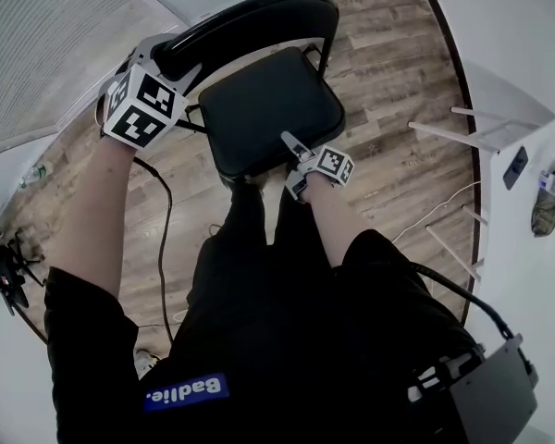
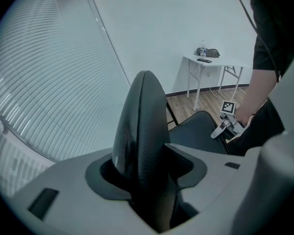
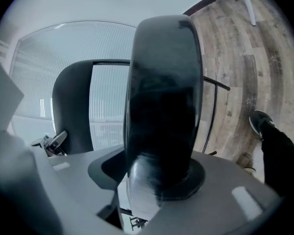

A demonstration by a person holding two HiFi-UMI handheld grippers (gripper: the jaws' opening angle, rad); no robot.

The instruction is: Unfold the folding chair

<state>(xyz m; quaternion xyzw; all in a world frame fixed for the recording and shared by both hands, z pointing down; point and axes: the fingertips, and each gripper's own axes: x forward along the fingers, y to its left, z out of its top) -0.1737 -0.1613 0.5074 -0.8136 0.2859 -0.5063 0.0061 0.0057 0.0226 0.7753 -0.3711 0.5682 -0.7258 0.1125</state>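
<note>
The black folding chair stands in front of me on the wood floor, its padded seat (image 1: 268, 109) lying nearly level and its curved backrest (image 1: 250, 26) beyond it. My left gripper (image 1: 165, 58) is shut on the top edge of the backrest (image 2: 142, 131), which fills the gap between its jaws. My right gripper (image 1: 292, 148) is shut on the front edge of the seat (image 3: 164, 106), with the pad wedged between its jaws. From the left gripper view the seat (image 2: 198, 131) and the right gripper (image 2: 225, 129) show lower right. In the right gripper view the backrest (image 3: 73, 106) and left gripper (image 3: 51, 142) show at left.
A white folding table (image 1: 486, 137) stands to the right by the wall, also seen as the table (image 2: 213, 62) with small items on it. A black cable (image 1: 162, 239) runs over the floor by my left leg. Window blinds (image 1: 37, 44) lie behind the chair. My shoe (image 3: 262, 121) is near the chair's leg.
</note>
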